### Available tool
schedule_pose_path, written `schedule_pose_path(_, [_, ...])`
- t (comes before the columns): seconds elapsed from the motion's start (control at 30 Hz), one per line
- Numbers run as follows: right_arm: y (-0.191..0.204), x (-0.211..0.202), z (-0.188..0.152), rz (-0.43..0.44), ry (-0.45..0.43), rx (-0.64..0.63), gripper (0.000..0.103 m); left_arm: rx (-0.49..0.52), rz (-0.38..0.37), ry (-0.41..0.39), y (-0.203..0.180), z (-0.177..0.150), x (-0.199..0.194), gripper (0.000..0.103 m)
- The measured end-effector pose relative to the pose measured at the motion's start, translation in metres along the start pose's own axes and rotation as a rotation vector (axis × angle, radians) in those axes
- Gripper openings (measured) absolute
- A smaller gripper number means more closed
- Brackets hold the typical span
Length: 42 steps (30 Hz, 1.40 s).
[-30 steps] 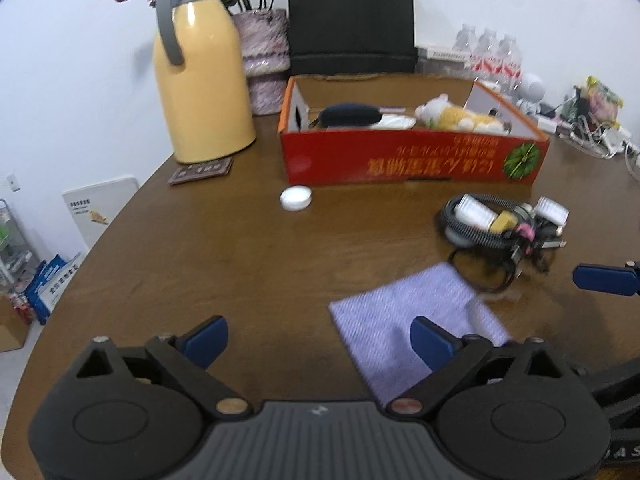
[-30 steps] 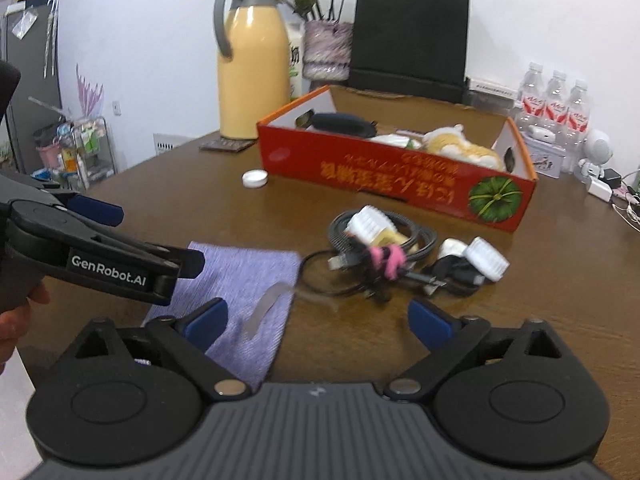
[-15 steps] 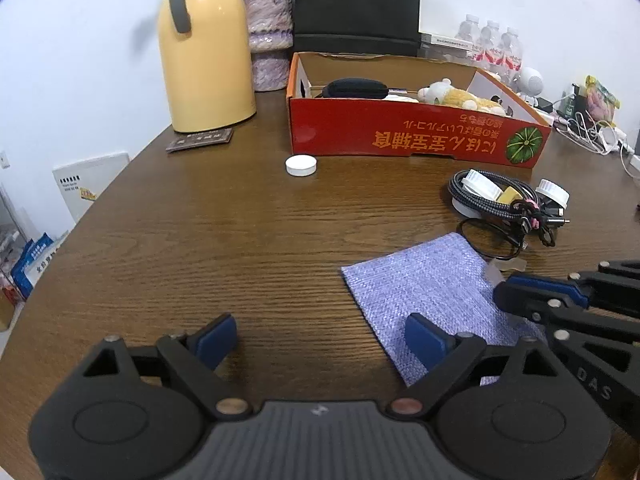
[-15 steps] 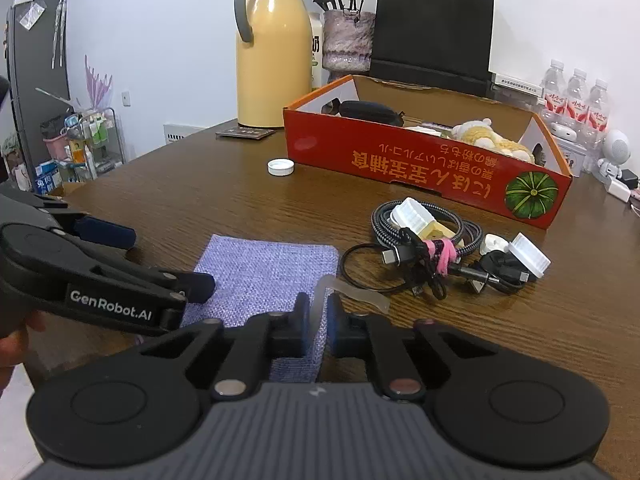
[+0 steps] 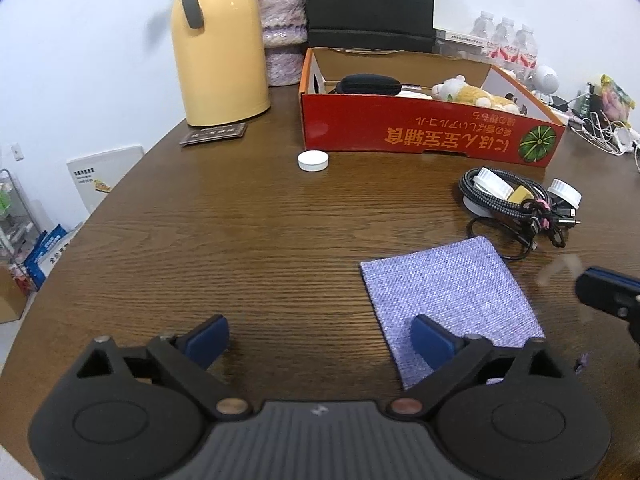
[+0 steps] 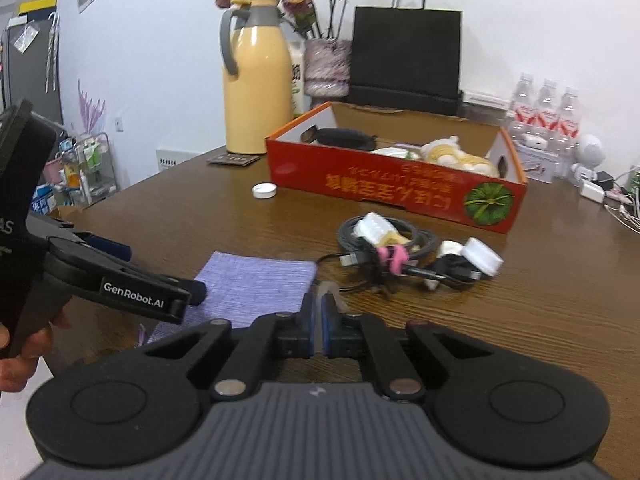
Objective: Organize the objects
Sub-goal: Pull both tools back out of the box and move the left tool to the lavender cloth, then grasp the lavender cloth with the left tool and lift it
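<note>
**Right gripper pinches a clear strip beside the purple cloth**

The left gripper hovers over the wooden table with its jaws wide apart and nothing between them; its right fingertip hangs above the near edge of the purple cloth, which lies flat. Just right of the cloth, the right gripper is clamped on a thin clear strip. Beyond lie the cable bundle and the red box.
</note>
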State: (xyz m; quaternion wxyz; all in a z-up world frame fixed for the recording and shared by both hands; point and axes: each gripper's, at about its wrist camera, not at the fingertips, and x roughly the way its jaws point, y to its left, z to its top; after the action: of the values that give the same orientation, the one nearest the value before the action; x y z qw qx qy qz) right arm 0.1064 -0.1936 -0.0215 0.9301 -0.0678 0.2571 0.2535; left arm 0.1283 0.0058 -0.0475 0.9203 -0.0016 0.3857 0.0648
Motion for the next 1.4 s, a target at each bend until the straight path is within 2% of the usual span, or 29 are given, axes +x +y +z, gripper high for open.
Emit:
schedule_pose_path(0.2, [-0.014, -0.021, -0.003, -0.013, -0.046, 0.020, 0.004, -0.040, -0.083, -0.009, -0.022, 0.003, -0.019, 0.100])
schedule_pose_path(0.37, [-0.022, -0.031, -0.004, -0.011, -0.071, 0.024, 0.004, -0.052, -0.101, 0.025, -0.050, 0.000, -0.020, 0.100])
schedule_pose_path(0.47, [-0.027, -0.035, -0.006, -0.006, -0.079, 0.031, 0.004, -0.062, -0.064, 0.064, -0.061, -0.002, -0.009, 0.101])
schedule_pose_path(0.53, [-0.030, -0.036, -0.009, -0.001, -0.083, 0.037, 0.004, -0.049, -0.022, 0.044, -0.065, -0.007, -0.007, 0.103])
schedule_pose_path(0.67, [-0.033, -0.037, -0.014, 0.011, -0.082, 0.050, 0.004, -0.066, -0.012, 0.000, -0.066, -0.014, -0.008, 0.103])
schedule_pose_path(1.0, [-0.030, -0.037, -0.018, 0.038, -0.085, 0.063, 0.004, -0.036, -0.031, -0.008, -0.066, -0.015, -0.012, 0.103])
schedule_pose_path(1.07, [-0.029, -0.037, -0.018, 0.039, -0.088, 0.067, 0.004, -0.025, -0.043, -0.023, -0.068, -0.018, -0.014, 0.096])
schedule_pose_path(1.13, [-0.027, -0.038, -0.018, 0.040, -0.089, 0.068, 0.004, -0.013, -0.059, -0.039, -0.070, -0.020, -0.020, 0.078])
schedule_pose_path(1.17, [-0.027, -0.038, -0.018, 0.041, -0.089, 0.068, 0.004, -0.008, -0.061, -0.046, -0.072, -0.022, -0.022, 0.073])
schedule_pose_path(1.23, [-0.026, -0.038, -0.018, 0.042, -0.089, 0.068, 0.004, 0.003, -0.065, -0.060, -0.075, -0.024, -0.026, 0.058])
schedule_pose_path(1.37, [-0.023, -0.040, -0.018, 0.043, -0.088, 0.065, 0.004, 0.010, -0.080, -0.079, -0.077, -0.028, -0.030, 0.042])
schedule_pose_path(1.4, [-0.022, -0.040, -0.018, 0.042, -0.088, 0.064, 0.004, 0.012, -0.083, -0.082, -0.077, -0.029, -0.031, 0.033])
